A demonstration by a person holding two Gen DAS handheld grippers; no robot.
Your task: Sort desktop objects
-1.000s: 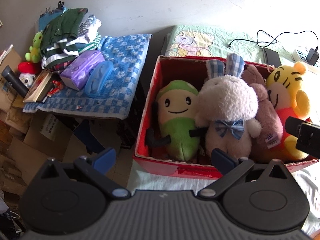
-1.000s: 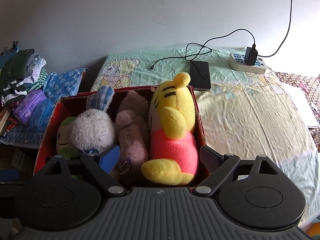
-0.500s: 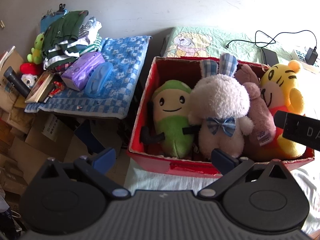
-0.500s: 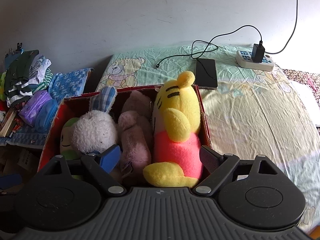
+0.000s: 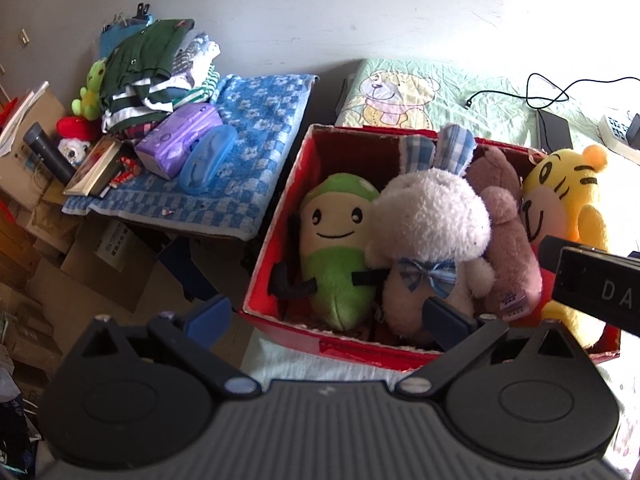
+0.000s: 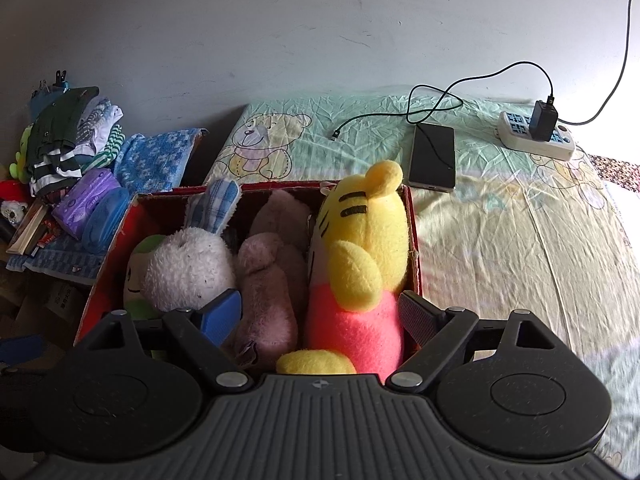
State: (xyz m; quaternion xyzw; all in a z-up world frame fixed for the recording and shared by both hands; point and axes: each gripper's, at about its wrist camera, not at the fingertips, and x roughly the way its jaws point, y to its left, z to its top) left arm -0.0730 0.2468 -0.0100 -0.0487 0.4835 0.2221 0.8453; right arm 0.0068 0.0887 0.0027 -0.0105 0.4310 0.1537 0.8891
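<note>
Since a second earlier, both views had drawn nearer to the red box [image 5: 276, 240], and the right tool's black body had pushed further into the left wrist view from the right edge, covering the lower part of the yellow tiger plush [image 5: 568, 200]. Both sets of fingers were spread wide and gripped nothing. The left gripper [image 5: 328, 316] hovered just short of the box's near wall, its left blue pad [image 5: 208, 314] outside the box over the cardboard cartons [image 5: 92, 264], its right pad in front of the white rabbit plush [image 5: 432, 232]. The right gripper [image 6: 320, 314] sat low over the near end of the box, with the tiger's pink body and the pink plush [image 6: 268, 292] lying between its fingertips but not pinched. Inside the box, four toys stood packed side by side: a green bean plush [image 5: 340, 248] at the left, then the rabbit, the pink plush and the tiger against the right wall. Beyond the box lay a green bear-print sheet [image 6: 500, 240] with a dark phone [image 6: 434, 156], a black cable [image 6: 440, 100] and a white power strip [image 6: 536, 140]. To the left, a blue checked cloth [image 5: 248, 152] carried a purple tissue pack [image 5: 178, 140], a blue case [image 5: 208, 158] and a pile of clothes [image 5: 148, 68].
</note>
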